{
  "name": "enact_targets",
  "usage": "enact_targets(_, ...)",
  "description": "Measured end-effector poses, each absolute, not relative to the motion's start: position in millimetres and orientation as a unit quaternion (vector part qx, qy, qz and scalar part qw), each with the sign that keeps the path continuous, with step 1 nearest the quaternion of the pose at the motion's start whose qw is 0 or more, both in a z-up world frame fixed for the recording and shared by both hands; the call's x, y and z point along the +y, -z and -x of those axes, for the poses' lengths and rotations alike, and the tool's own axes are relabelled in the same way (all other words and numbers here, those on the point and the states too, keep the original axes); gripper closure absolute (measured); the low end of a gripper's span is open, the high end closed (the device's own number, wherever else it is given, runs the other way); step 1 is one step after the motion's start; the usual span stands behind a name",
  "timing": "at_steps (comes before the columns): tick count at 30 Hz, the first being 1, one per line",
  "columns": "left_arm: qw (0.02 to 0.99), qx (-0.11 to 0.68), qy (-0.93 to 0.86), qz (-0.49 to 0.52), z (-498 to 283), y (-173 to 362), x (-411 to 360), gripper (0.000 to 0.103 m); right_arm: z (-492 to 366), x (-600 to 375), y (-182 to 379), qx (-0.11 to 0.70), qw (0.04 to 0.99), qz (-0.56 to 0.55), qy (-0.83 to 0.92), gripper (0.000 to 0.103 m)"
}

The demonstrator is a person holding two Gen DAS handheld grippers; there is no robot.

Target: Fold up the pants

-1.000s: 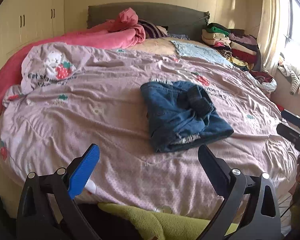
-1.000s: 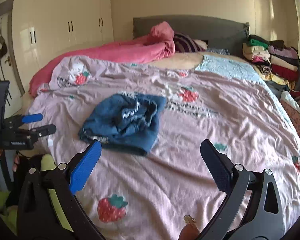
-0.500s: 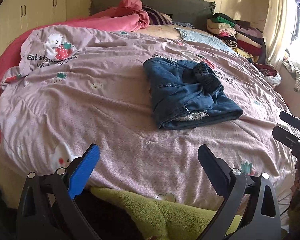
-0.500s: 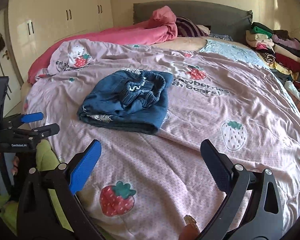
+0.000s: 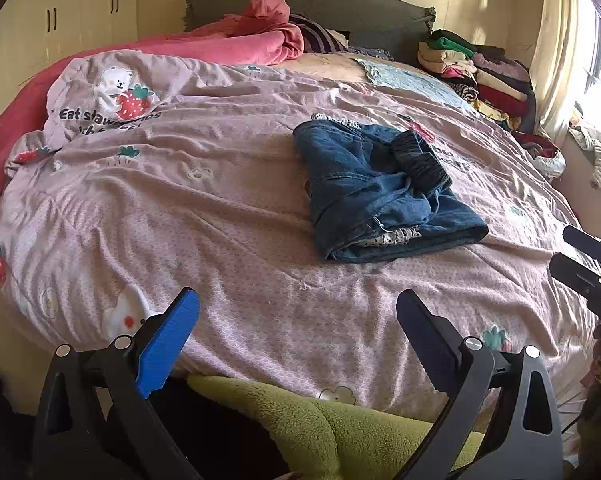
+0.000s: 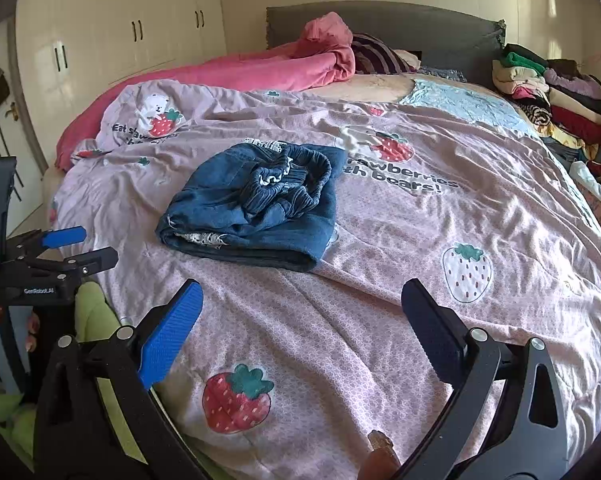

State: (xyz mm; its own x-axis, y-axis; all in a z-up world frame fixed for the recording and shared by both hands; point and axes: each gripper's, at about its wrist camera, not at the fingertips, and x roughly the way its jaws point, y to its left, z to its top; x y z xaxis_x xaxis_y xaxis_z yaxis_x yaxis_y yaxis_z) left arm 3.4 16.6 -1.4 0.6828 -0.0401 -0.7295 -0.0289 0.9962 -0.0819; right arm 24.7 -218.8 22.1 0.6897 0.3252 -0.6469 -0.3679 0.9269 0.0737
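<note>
pants ahead, both grippers empty

on the quilt (image 6: pixel 440 320) the folded denim pants (image 5: pixel 380 196) lie bundled mid-bed. they sit ahead-right of the left gripper (image 5: pixel 296 340) and ahead-left of the right gripper (image 6: pixel 300 316), neither clearly nearer; both sets of fingers spread wide.

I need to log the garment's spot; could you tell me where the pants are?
The folded blue pants lie mid-bed on the pink strawberry duvet, ahead of both open grippers, touching neither.
</note>
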Motion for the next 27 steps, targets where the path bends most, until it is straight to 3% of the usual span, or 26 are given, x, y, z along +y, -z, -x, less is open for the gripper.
enact_targets(27,0.918,0.394,0.009,0.040,-0.5,-6.1,13.1,0.004,-24.8,-217.4,-26.1,0.345,0.919,0.033,-0.189,0.009)
